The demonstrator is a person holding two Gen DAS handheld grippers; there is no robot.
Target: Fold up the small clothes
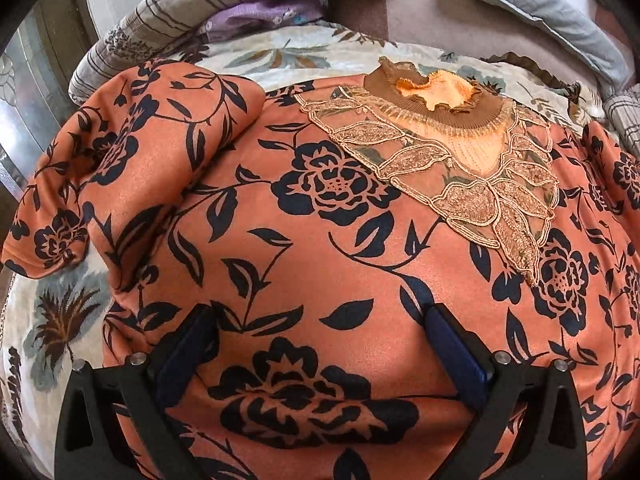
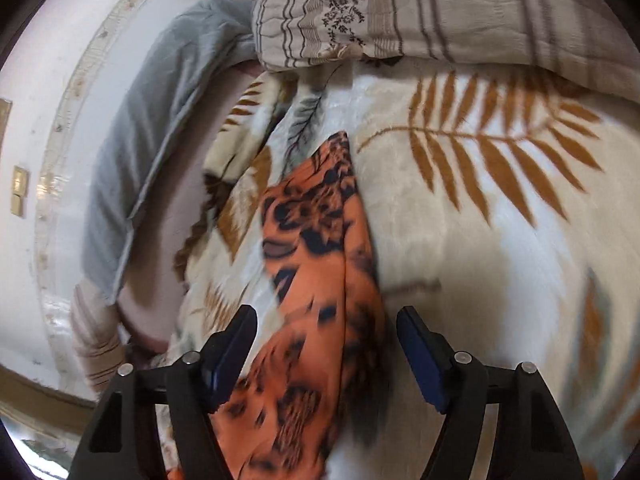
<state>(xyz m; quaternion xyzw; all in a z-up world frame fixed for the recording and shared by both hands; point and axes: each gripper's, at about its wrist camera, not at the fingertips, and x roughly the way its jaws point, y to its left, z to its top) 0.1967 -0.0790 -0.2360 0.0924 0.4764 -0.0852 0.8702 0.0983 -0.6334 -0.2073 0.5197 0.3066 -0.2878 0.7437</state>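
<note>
The orange blouse printed with dark roses (image 1: pixel 320 240) is spread flat across the leaf-patterned cream blanket (image 1: pixel 60 320), its hem cut off below. The left gripper (image 1: pixel 320 344) is held wide open over it, nothing gripped. The right gripper (image 2: pixel 326 356) is seen part-open astride a blurred sleeve (image 2: pixel 320 240); contact cannot be made out.

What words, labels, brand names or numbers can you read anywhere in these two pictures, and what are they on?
None: no readable text in either view.
The orange floral top carries only a flower print and a beaded collar.
The leaf-print blanket and striped pillow show patterns only.
</note>
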